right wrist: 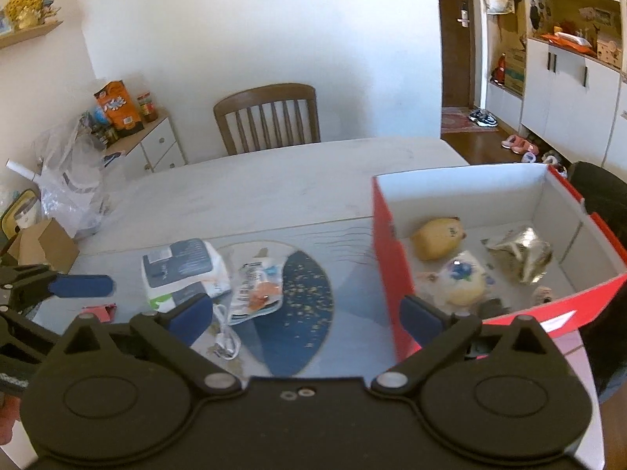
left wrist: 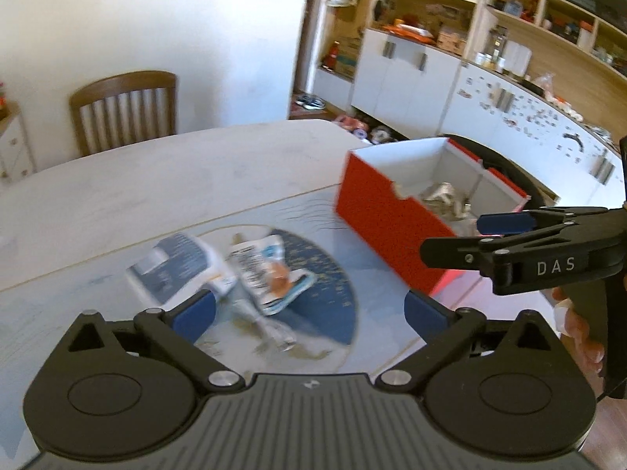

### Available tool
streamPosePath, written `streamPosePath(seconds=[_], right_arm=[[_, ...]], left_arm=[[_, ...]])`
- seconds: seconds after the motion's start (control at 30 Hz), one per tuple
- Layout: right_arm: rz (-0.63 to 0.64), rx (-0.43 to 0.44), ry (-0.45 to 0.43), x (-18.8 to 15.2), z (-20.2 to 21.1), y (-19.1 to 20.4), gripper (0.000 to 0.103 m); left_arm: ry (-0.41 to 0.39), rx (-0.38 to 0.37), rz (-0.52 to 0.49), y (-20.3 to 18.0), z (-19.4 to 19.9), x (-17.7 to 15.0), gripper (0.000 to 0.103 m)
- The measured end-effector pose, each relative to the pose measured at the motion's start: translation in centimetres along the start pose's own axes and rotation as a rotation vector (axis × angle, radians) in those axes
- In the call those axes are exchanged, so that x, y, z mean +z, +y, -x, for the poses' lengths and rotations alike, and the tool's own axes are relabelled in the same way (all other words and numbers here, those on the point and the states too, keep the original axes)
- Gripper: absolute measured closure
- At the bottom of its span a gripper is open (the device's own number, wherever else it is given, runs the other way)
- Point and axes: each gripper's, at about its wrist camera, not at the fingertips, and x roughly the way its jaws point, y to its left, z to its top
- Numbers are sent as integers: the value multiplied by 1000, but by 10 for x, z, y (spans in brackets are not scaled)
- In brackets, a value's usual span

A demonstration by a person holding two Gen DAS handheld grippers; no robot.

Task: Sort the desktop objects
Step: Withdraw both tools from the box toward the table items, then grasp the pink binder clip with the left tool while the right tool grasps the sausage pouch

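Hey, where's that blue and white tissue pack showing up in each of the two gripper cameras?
Left wrist view: the tissue pack lies blurred, left of center on the table mat, just beyond the left gripper.
Right wrist view: it lies left of center, beyond the left finger of the right gripper.
Shared landmark: the red box stands to the pack's right in both views, with the crumpled snack packet between them.

The red box [right wrist: 392, 258] right of the right gripper's [right wrist: 305, 313] jaws looks like cardboard, matt red outside and plain white inside. A crinkly silver bag [right wrist: 521, 254] in it is shiny like foil. The snack packet [right wrist: 256, 288] ahead of the jaws is glossy plastic. The grippers are matt black plastic with blue pads [right wrist: 192, 313] and shiny metal pins. The chair [right wrist: 268, 115] is smooth brown wood
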Motion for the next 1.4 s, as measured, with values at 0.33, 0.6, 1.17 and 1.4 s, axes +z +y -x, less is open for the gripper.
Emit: streamPosePath(seconds=[0.33,0.6,1.17,1.4], right_arm=[[15,6,26,-4,-30,28,1],[24,-5,46,-5,-58,36,1],[79,-10,106,-6,-134,47,1],[102,-23,150,-6,-169,46,2]], left_arm=[[6,121,69,56,10,-29,0],[12,227,162,94,7,-52,0],[43,432,273,154,-23,-88,0],[67,453,283,170,-43,-89,0]])
